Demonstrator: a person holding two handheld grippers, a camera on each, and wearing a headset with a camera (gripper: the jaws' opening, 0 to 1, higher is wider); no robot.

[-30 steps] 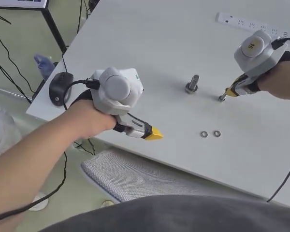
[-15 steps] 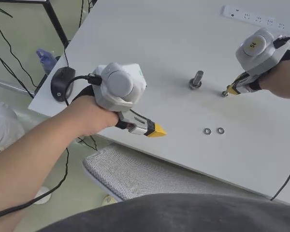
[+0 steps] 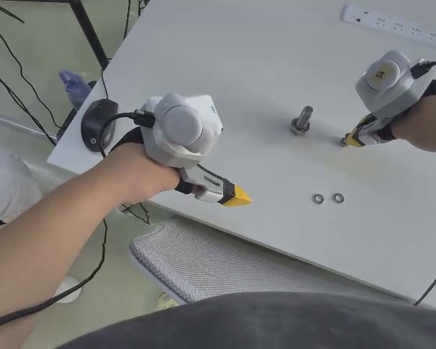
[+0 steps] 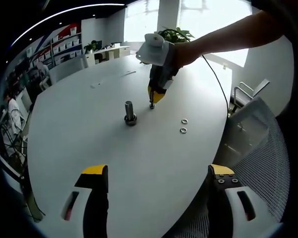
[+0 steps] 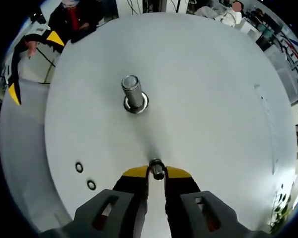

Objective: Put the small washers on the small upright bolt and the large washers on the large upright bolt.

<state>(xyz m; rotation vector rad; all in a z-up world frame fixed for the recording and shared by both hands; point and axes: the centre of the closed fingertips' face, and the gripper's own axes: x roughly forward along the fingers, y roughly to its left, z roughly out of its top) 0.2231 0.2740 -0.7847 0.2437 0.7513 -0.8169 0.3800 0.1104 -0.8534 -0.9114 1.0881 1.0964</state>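
Observation:
The large bolt (image 3: pixel 301 120) (image 4: pixel 130 113) (image 5: pixel 133 92) stands upright mid-table. To its right my right gripper (image 3: pixel 346 139) (image 5: pixel 157 171) (image 4: pixel 155 96) points down at the table, shut on the small bolt (image 5: pixel 157 168) (image 4: pixel 152 105), which stands upright between its yellow tips. Two small washers (image 3: pixel 318 198) (image 3: pixel 338 198) lie flat side by side nearer the front edge, also seen as washers (image 4: pixel 184 121) (image 5: pixel 79 166). My left gripper (image 3: pixel 237 196) (image 4: pixel 158 171) hovers at the front left of the table, jaws open with nothing between them, a good way from the bolts.
A white power strip (image 3: pixel 392 22) lies at the table's far right. A black round device (image 3: pixel 96 131) sits on the left corner. A grey mesh chair (image 3: pixel 203 265) stands just off the front edge. Bare white tabletop (image 3: pixel 225 80) surrounds the bolts.
The head camera has shifted slightly. Both grippers, the bolts and the washers keep their places relative to one another.

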